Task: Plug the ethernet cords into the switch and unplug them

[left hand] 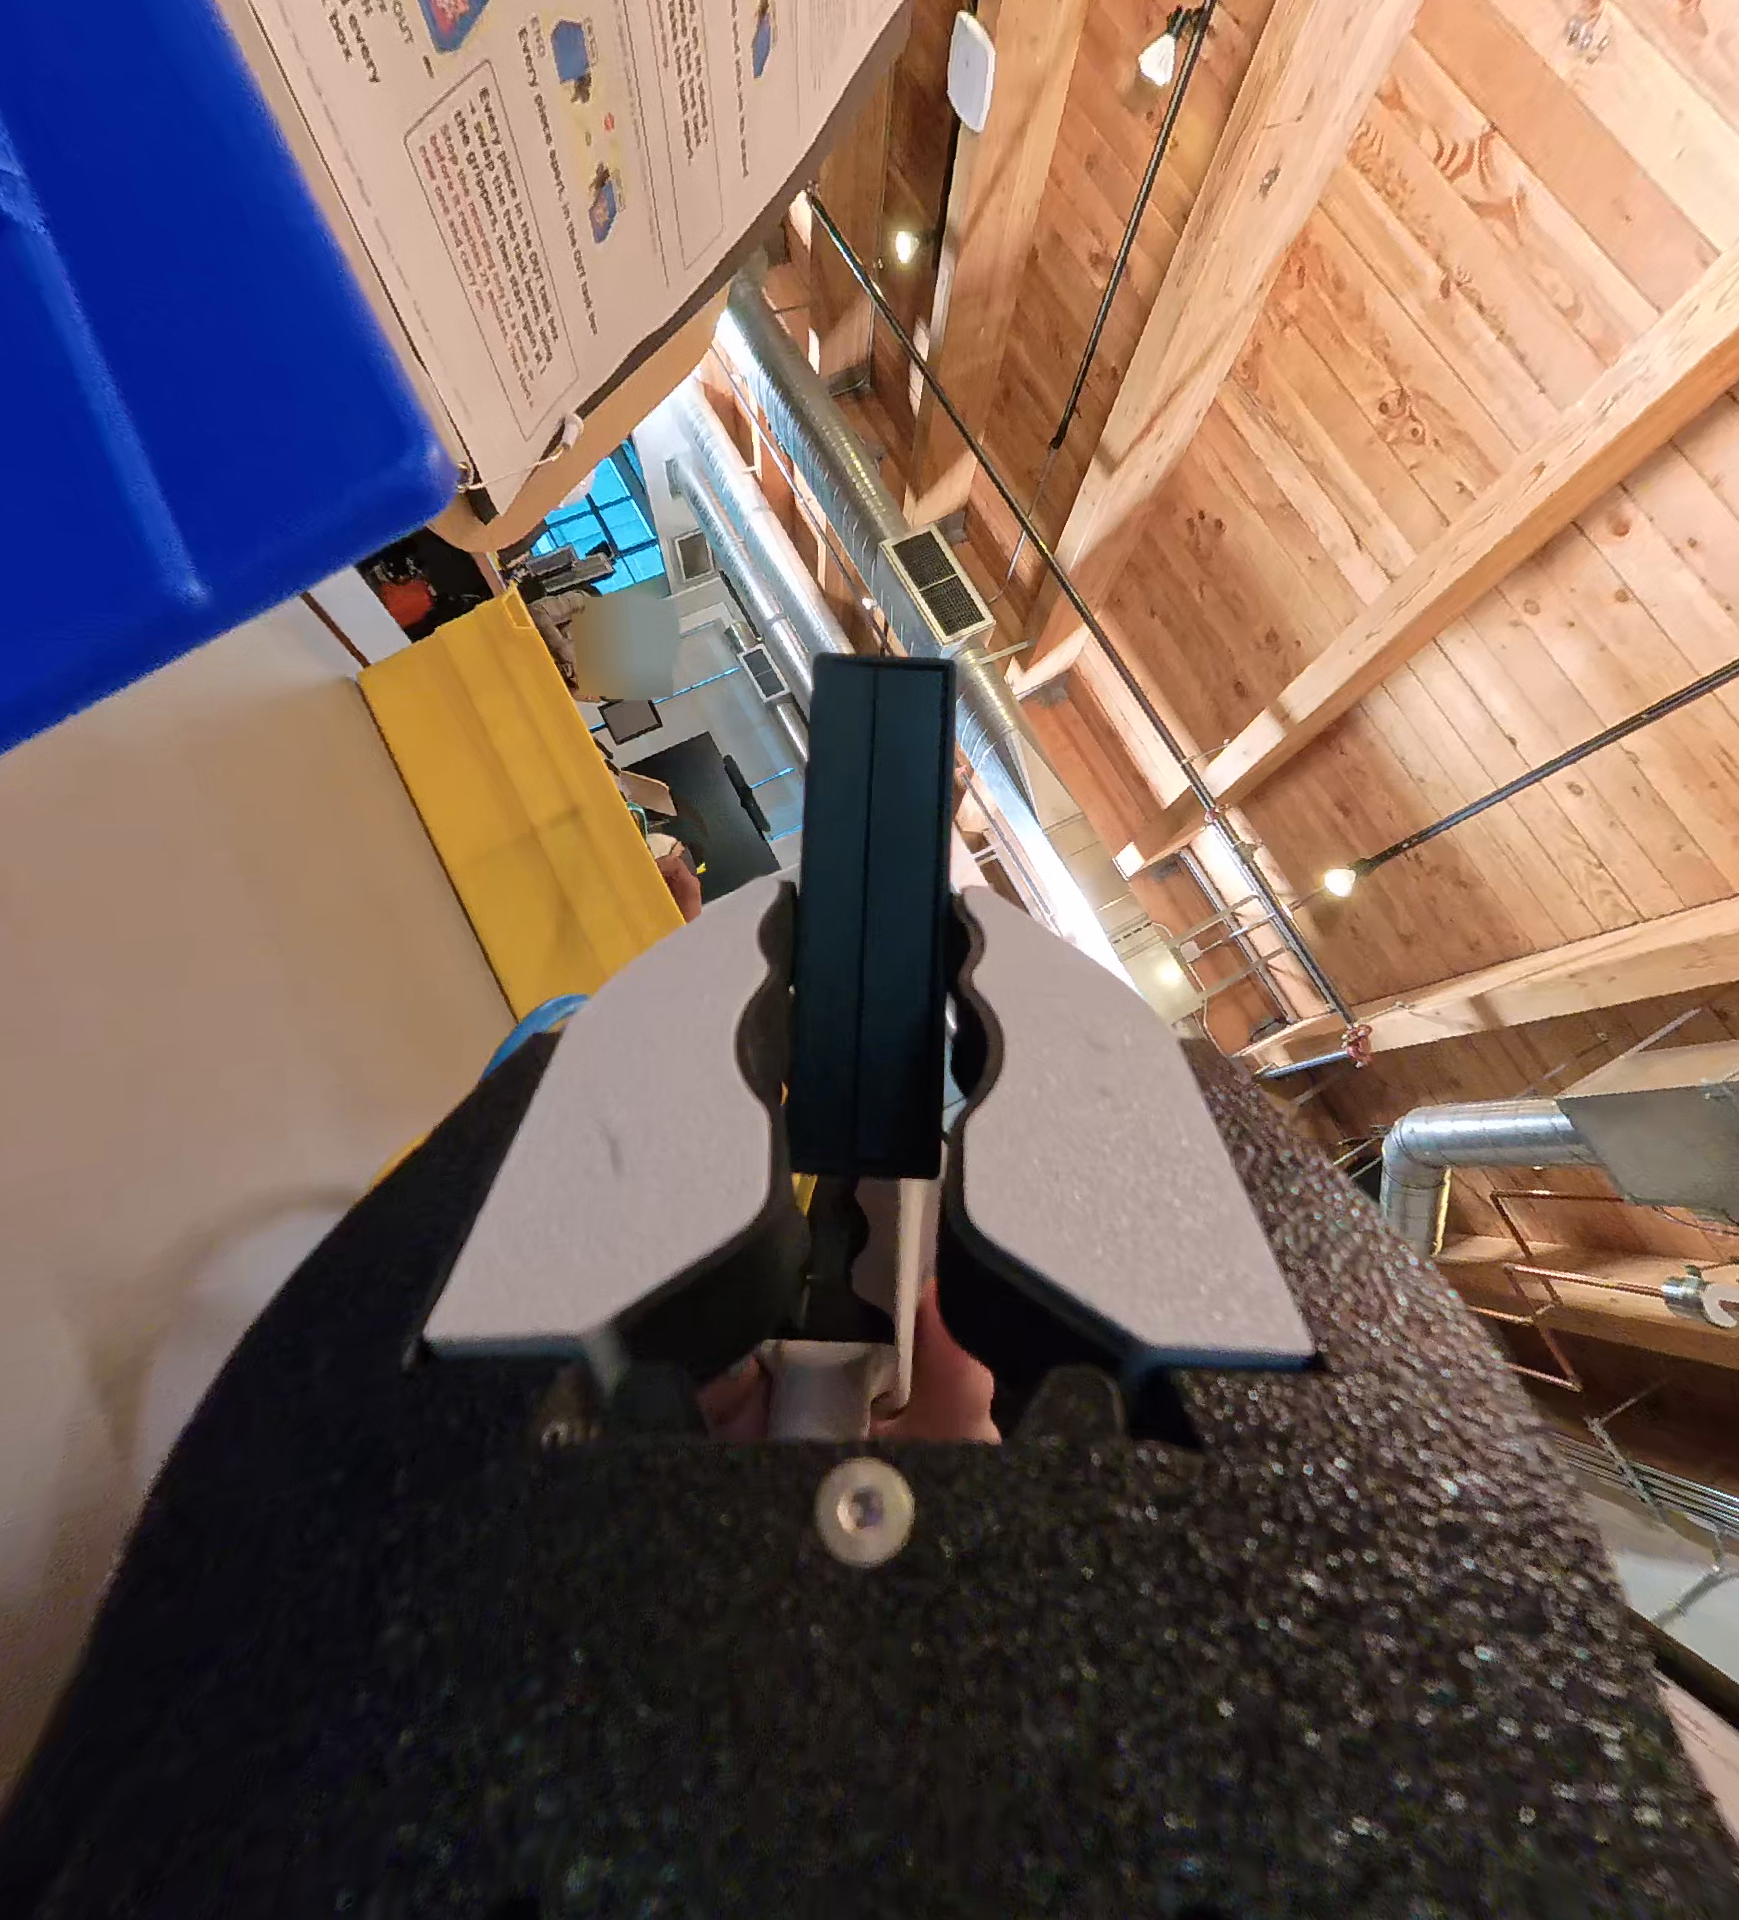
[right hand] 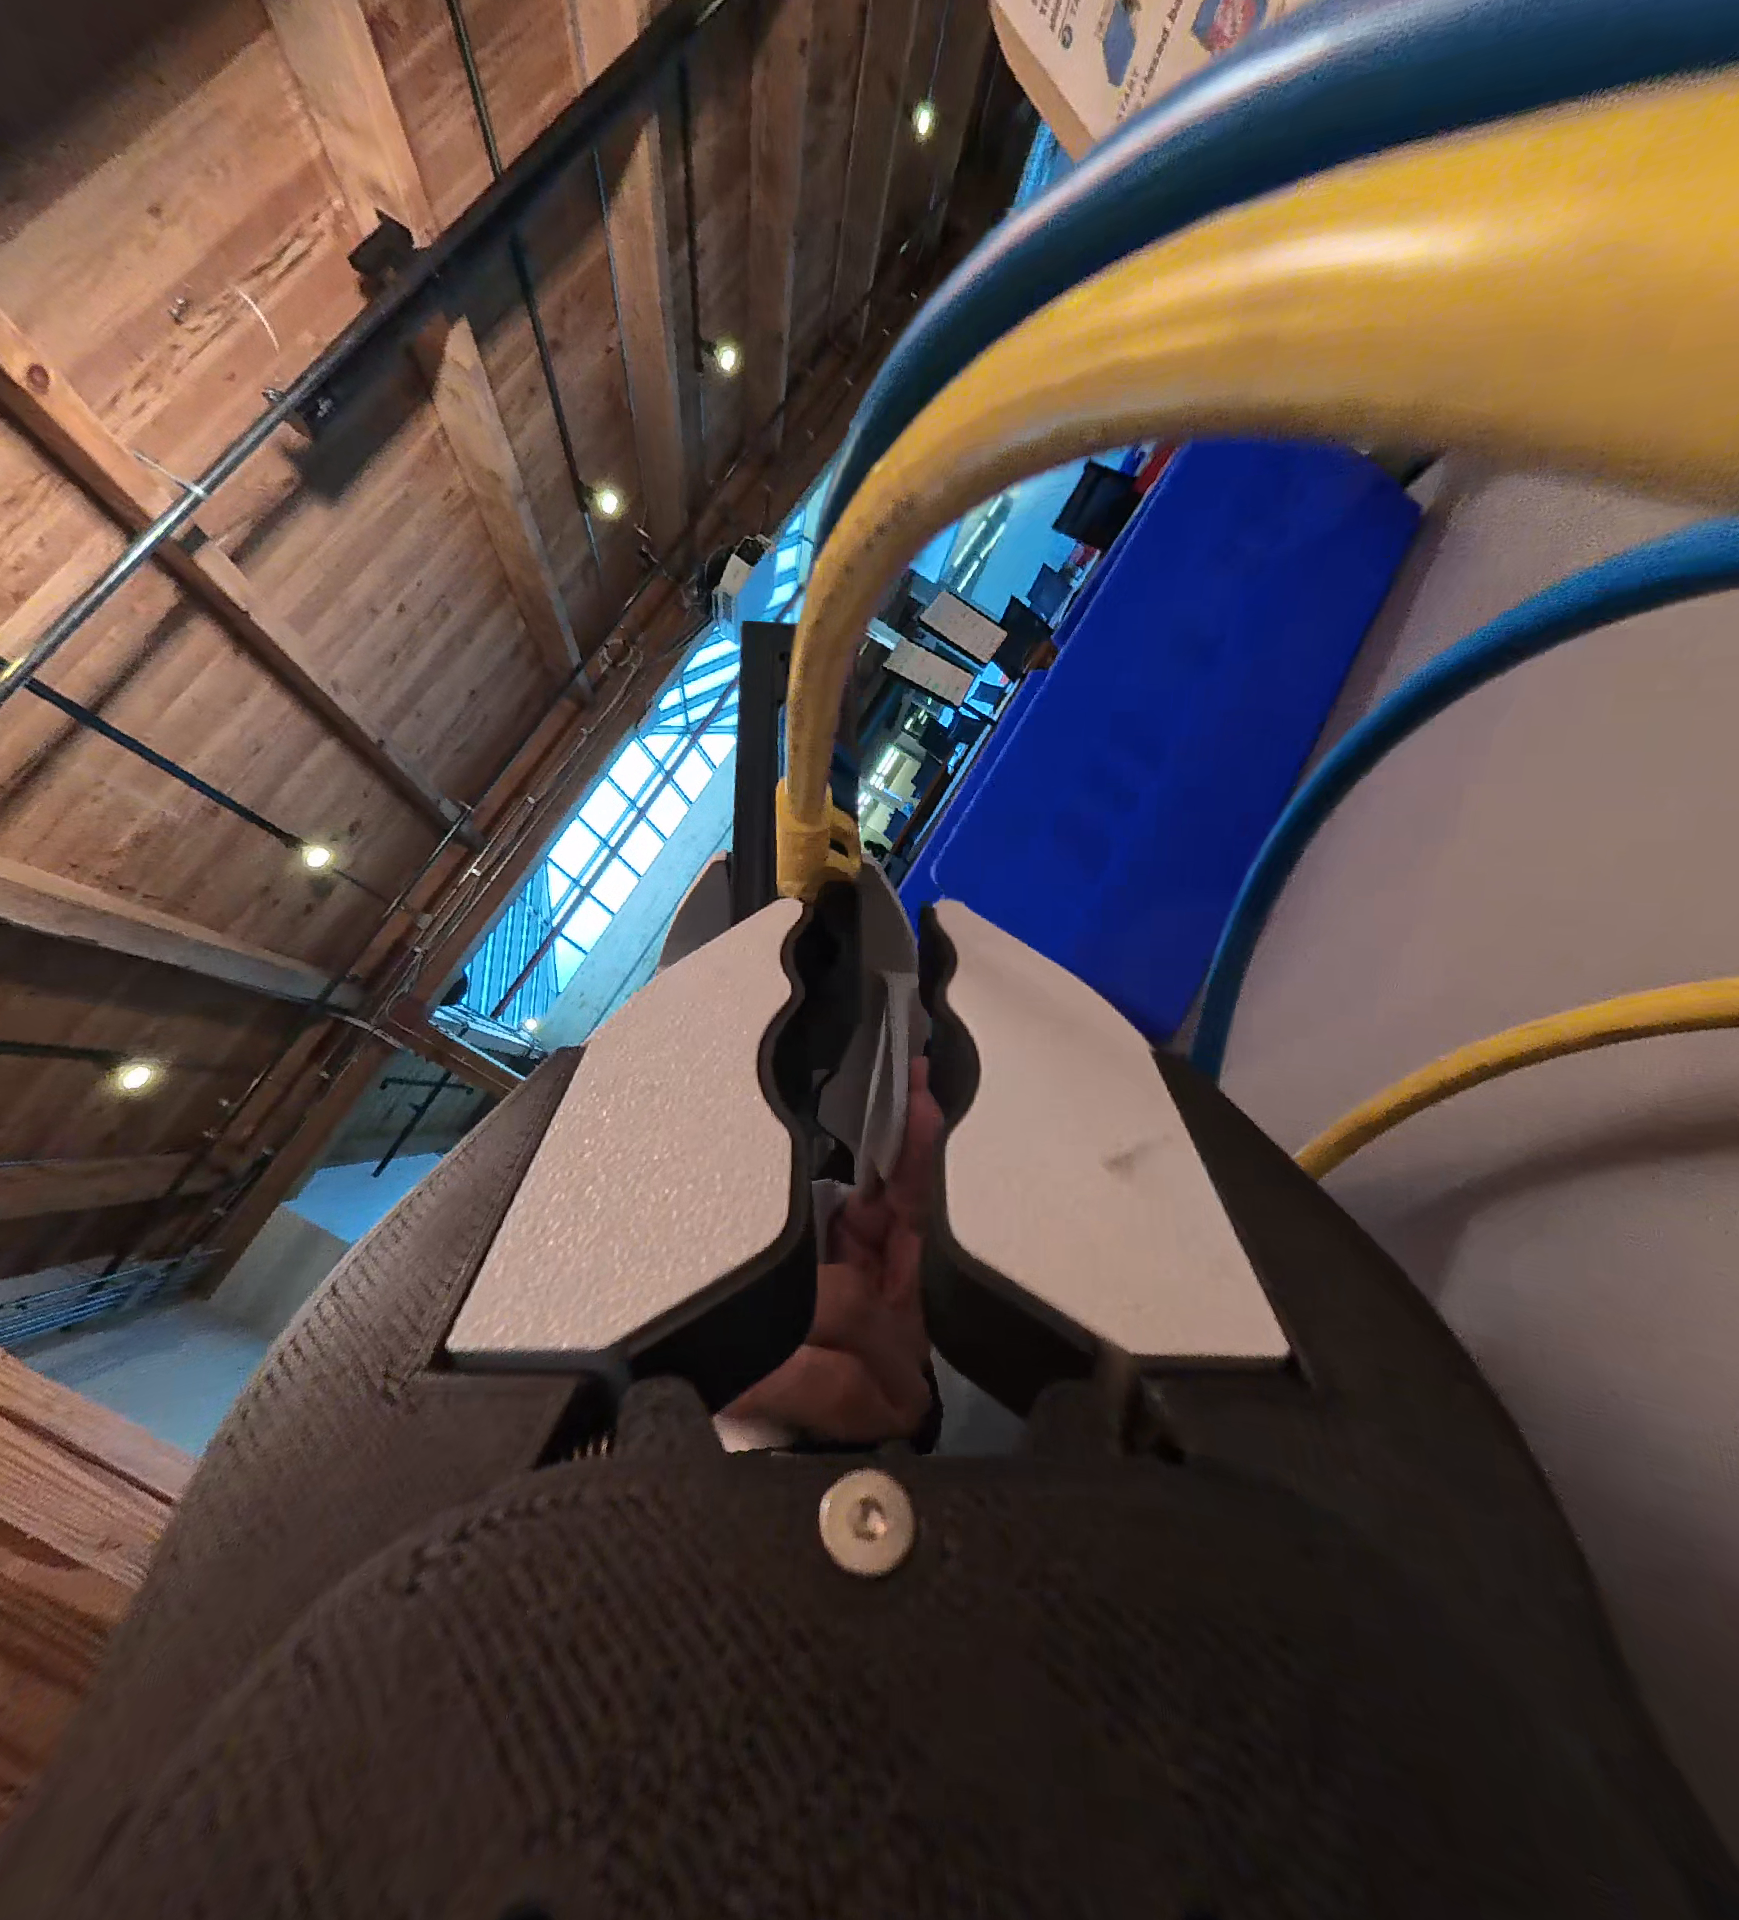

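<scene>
Black and slab-like, the switch (left hand: 870, 914) stands at frame centre, clamped edge-on by the left gripper (left hand: 870, 935). In the right wrist view, the right gripper (right hand: 860, 920) sits slightly parted around the yellow cord (right hand: 1208, 312) plug at centre; whether it truly grips is unclear. Best to keep the switch rigid and move the plug straight along its port.

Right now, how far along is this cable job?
Done: the left gripper grips the dark switch, lifted toward the ceiling. In hand: the yellow cord's plug sits at the right gripper fingers; whether it's plugged in, I cannot tell. Left: the blue cord.
</scene>
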### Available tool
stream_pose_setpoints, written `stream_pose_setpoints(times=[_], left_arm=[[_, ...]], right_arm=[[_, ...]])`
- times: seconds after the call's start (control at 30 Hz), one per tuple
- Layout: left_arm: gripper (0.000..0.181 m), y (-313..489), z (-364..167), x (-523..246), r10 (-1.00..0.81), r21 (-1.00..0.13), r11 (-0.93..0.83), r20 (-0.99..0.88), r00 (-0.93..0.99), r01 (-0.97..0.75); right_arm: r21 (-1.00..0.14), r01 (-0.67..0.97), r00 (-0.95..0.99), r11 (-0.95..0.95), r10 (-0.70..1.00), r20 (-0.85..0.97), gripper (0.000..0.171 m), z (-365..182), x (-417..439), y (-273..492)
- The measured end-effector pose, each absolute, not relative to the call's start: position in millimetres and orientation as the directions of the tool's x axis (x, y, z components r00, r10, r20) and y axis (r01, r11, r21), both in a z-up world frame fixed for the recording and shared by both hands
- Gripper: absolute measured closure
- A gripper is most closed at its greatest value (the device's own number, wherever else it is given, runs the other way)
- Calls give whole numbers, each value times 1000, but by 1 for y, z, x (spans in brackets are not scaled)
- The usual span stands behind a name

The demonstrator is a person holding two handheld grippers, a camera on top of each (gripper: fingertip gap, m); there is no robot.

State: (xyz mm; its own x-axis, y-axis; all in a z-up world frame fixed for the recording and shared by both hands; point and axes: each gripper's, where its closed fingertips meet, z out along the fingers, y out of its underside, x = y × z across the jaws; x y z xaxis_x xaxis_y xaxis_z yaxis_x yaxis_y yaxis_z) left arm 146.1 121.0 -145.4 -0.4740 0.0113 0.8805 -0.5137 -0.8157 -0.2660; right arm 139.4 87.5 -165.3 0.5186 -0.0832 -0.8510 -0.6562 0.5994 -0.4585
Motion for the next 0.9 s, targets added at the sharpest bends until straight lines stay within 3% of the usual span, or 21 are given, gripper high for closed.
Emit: stream_pose_setpoints(times=[0.17, 0.43, 0.6, 0.73, 0.9], left_arm=[[155, 125, -148, 148, 20, -248, -823, 886, -463, -510], [155, 119, -150, 147, 22, -256, -812, 885, -465, -525], [155, 120, -151, 148, 23, -245, -821, 888, -460, -515], [154, 117, -148, 146, 16, -258, -815, 885, -466, -519], [154, 115, -149, 145, 18, -257, -815, 885, -465, -520]], right_arm=[[-485, -625, 547, 612, -100, -831, 141, -161, 135, 89], [-434, -623, 527, 651, -61, -847, 140, -159, 141, 86], [-432, -625, 524, 650, -61, -850, 156, -162, 140, 86], [-397, -611, 526, 685, -24, -850, 157, -159, 139, 83], [-476, -569, 563, 670, -105, -820, 157, -158, 140, 82]])
